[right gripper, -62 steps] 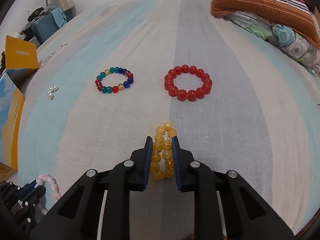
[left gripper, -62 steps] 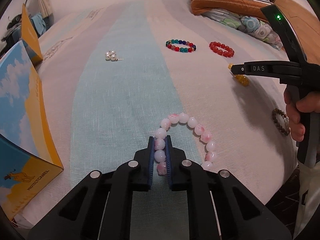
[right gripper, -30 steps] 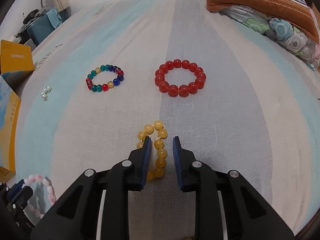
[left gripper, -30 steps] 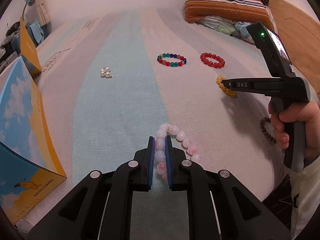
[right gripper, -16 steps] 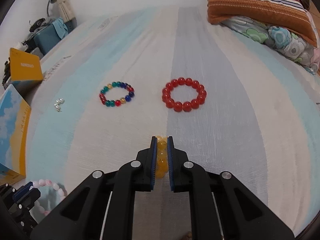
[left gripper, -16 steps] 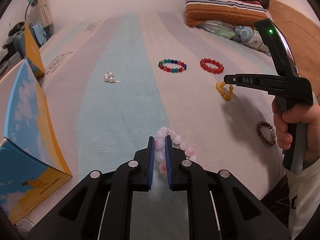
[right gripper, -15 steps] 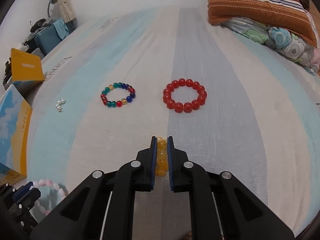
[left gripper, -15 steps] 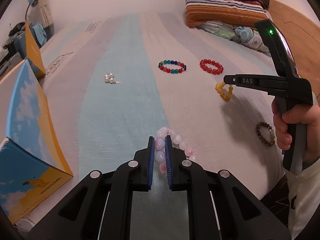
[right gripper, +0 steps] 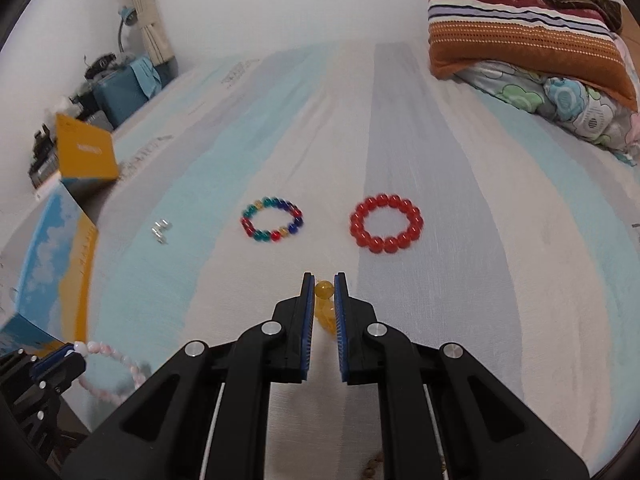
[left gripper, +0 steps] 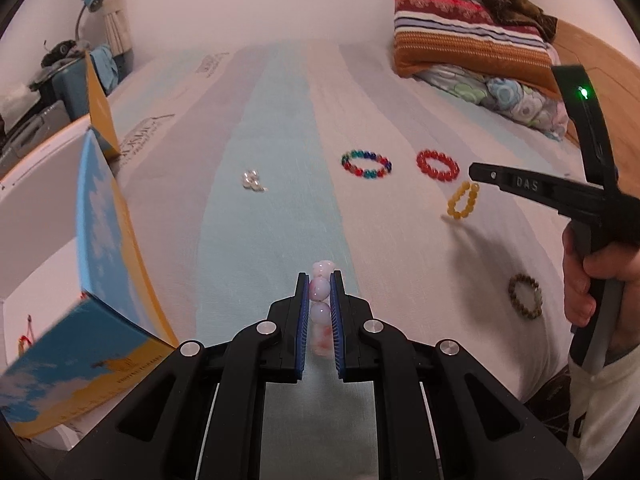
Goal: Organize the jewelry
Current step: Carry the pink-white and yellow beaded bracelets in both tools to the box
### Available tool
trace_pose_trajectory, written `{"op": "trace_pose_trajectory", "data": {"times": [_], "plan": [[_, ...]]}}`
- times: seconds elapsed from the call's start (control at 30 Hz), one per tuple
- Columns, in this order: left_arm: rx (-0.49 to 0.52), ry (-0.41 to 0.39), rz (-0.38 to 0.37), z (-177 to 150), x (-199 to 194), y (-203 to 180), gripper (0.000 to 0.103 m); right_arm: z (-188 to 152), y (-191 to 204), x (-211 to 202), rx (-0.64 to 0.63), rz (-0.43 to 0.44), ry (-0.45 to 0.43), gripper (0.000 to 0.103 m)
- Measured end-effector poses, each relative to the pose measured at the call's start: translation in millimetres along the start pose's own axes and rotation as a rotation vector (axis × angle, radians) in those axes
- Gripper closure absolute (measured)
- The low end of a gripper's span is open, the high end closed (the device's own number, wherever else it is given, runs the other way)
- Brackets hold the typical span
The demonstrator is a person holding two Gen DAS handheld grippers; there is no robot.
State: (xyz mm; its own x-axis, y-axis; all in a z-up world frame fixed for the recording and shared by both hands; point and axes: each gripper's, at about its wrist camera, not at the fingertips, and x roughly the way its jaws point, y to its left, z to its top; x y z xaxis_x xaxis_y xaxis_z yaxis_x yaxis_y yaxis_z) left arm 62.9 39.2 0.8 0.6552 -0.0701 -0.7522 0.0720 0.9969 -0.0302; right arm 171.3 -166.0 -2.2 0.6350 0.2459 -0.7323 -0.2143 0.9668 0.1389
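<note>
Above the striped bed (left gripper: pixel 280 152), a pale pink bead bracelet (left gripper: pixel 320 292) dangles pinched in the left gripper (left gripper: pixel 319 280); the right gripper (right gripper: pixel 323 280) clamps a hanging yellow bracelet (right gripper: pixel 323 292).

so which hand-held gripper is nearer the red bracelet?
Right. The right hand-held gripper, shut on the yellow bracelet, hangs just short of the red bracelet. The left hand-held gripper, clamping the pink bracelet, is farther back and to the left.
</note>
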Motion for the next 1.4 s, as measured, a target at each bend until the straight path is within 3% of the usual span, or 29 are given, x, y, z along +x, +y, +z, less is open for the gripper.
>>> {"op": "trace_pose_trajectory", "data": {"times": [0.5,1.0,1.4], "plan": [[-0.009,-0.024,0.043,38.4,-23.7,14.3,0.093,13.5,32.4,-8.0,-0.066,0.046,0.004,0.094],[-0.036,-0.048,0.088,51.7,-50.7,47.0,0.093,30.9,94.2,-30.8,-0.141,0.066,-0.002,0.094],[-0.087,-0.096,0.124,55.2,-89.6,75.2,0.093,45.5,161.0,-58.6,-0.188,0.158,-0.024,0.094]]}}
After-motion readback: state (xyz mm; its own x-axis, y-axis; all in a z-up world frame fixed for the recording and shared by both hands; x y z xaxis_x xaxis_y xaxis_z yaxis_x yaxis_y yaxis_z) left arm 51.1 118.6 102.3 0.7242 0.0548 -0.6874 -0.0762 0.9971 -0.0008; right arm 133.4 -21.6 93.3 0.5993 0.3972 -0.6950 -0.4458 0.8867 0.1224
